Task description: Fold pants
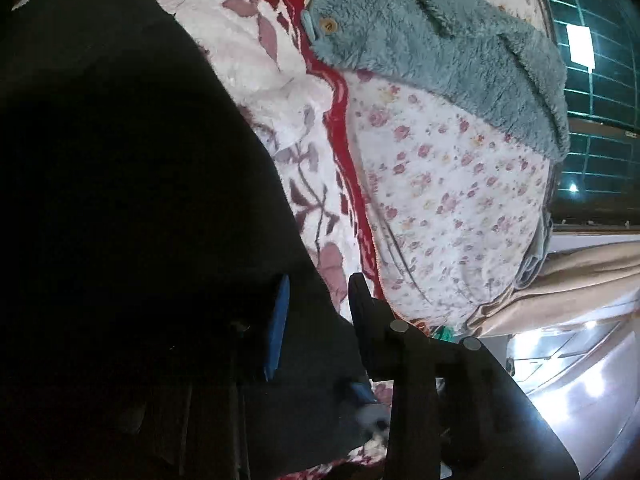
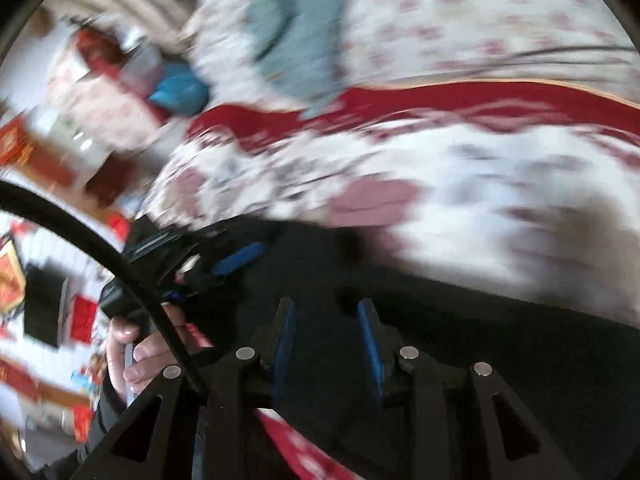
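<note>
Holding the right hand-held gripper (image 2: 328, 340) low over the black pants (image 2: 440, 340), blue pads parted, nothing pinched between them. Keeping the left hand-held gripper (image 1: 318, 284) at the pants' edge, jaws partly apart with dark cloth in the gap; impossible telling whether the pads are pressing. Lying spread across the bed, atop a white-and-red leaf-patterned blanket (image 1: 248, 40). Sweeping fast enough to be blurring the right view, so likely risking a skewed fold if the cloth is dragging on one side only. Possibly risking catching the fluffy blanket together with the pants edge, since both are touching under the left jaws. Perhaps also seizing a single layer and leaving the lower one behind. Resting further off on the floral sheet (image 1: 440, 180), a teal fleece garment (image 1: 440, 40), probably too far to be snagging.
</note>
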